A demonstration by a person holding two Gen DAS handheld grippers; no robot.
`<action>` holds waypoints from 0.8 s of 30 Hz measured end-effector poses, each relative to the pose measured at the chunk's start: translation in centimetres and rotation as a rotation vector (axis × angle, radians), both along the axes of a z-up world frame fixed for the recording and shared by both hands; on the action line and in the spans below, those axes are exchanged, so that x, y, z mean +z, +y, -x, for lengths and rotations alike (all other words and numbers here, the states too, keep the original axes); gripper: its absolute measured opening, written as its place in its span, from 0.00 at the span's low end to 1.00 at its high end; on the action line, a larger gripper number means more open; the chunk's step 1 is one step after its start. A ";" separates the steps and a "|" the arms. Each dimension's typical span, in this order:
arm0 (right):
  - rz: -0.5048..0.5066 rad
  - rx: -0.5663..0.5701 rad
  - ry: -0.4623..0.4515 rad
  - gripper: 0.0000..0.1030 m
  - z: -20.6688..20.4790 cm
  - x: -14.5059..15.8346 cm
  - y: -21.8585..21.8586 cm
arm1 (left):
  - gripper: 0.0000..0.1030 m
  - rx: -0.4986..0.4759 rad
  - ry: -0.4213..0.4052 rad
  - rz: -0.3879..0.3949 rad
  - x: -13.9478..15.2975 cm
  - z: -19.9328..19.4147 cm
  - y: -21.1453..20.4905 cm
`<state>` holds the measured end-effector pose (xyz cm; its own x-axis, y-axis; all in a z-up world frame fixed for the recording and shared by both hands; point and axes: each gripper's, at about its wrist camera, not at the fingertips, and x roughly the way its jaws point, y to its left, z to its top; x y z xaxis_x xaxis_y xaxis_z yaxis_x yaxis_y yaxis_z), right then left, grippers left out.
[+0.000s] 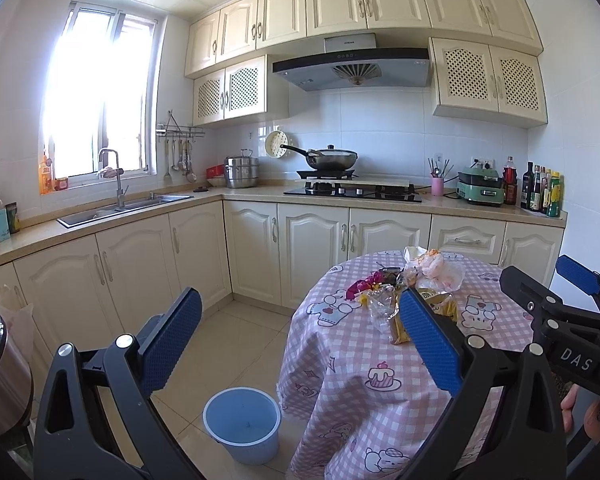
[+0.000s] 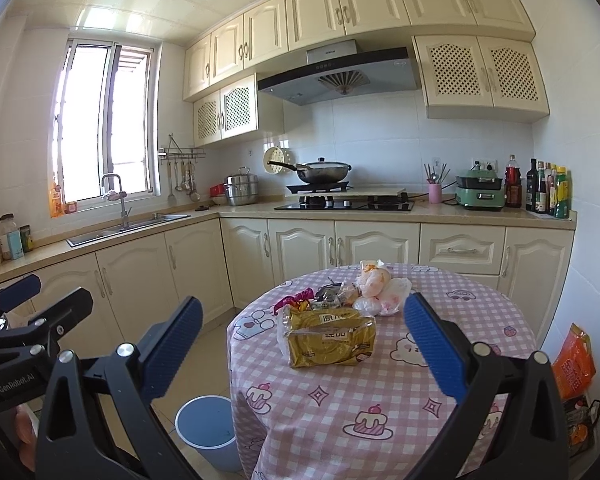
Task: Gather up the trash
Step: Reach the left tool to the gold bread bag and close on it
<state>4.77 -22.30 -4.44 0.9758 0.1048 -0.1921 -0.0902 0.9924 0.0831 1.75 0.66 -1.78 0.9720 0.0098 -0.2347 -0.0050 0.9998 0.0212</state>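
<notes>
A heap of trash lies on the round table with a pink checked cloth: a gold wrapper, a white plastic bag, a purple foil wrapper and a dark wrapper. In the left wrist view the same heap sits on the table. A pale blue bin stands on the floor left of the table, also in the right wrist view. My left gripper is open, held short of the table over the floor. My right gripper is open, short of the gold wrapper.
Cream cabinets and a counter run along the back and left with a sink, a hob and pan, and bottles. An orange bag stands on the floor right of the table. A steel appliance is at far left.
</notes>
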 end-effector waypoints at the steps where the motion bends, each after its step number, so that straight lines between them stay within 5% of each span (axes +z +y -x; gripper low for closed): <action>1: -0.008 0.008 0.009 0.96 -0.4 -0.1 -0.1 | 0.93 0.000 0.005 -0.001 -0.1 -0.3 0.0; 12: -0.050 -0.045 0.109 0.96 -5.4 -2.7 -2.6 | 0.93 -0.034 0.105 0.004 -1.6 -5.2 -0.9; 24: -0.114 -0.149 0.233 0.96 -11.2 -7.9 -7.6 | 0.93 -0.163 0.279 0.059 -6.5 -13.4 -4.8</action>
